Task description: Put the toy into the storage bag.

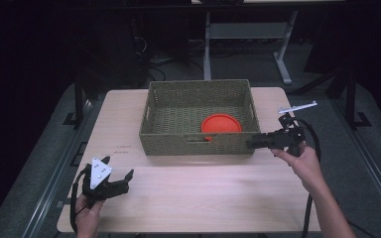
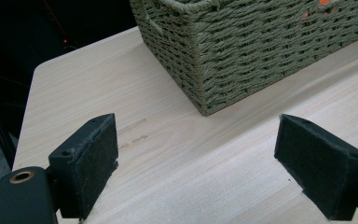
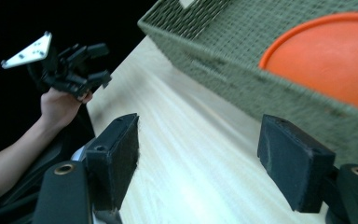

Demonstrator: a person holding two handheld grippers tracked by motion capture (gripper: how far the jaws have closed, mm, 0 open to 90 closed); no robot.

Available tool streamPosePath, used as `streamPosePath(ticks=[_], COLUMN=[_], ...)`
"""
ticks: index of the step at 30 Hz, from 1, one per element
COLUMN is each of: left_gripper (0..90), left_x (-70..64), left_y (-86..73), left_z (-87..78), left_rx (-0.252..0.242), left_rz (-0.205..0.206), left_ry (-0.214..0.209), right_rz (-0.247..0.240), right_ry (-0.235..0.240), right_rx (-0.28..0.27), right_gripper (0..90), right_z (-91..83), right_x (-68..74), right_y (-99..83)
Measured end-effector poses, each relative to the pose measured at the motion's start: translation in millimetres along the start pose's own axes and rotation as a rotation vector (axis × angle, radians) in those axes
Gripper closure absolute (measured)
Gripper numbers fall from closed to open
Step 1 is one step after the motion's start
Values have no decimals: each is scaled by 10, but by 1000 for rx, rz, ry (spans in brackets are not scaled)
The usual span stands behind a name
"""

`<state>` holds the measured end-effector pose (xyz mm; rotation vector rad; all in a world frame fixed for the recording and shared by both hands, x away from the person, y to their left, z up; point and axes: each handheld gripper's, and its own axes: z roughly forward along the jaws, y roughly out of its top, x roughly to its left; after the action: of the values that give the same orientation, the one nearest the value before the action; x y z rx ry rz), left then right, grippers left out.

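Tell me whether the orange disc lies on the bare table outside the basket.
No, the orange disc lies inside the basket, against its near wall.

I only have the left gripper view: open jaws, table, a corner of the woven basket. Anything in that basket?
Observer: Yes, an orange plate lies on the floor of the basket, toward its near right part in the high view.
Operator: Where's the right gripper?
Observer: The right gripper sits at the basket's near right corner, outside the wall, pointing along the front of it.
Operator: Open or shut?
Observer: Open. In the right gripper view its jaws stand wide apart with bare table between them, holding nothing.
Operator: And how far off is my left gripper?
Observer: The left gripper is near the table's front left edge, well clear of the basket.
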<state>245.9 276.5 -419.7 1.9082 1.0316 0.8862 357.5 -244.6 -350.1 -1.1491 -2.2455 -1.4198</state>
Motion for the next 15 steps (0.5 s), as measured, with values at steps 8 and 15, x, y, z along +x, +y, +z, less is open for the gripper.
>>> streamPosePath(ticks=[8, 15], left_gripper=[129, 129], left_x=[-10, -18], left_y=[1, 1], left_z=[6, 6], left_rx=[1, -1], left_rz=[8, 7], left_ry=[-4, -5], right_rz=[-20, -3], right_ry=[20, 28], right_rx=[31, 48], right_gripper=[283, 281], right_z=[27, 51], right_x=[40, 2], right_y=[-181, -353])
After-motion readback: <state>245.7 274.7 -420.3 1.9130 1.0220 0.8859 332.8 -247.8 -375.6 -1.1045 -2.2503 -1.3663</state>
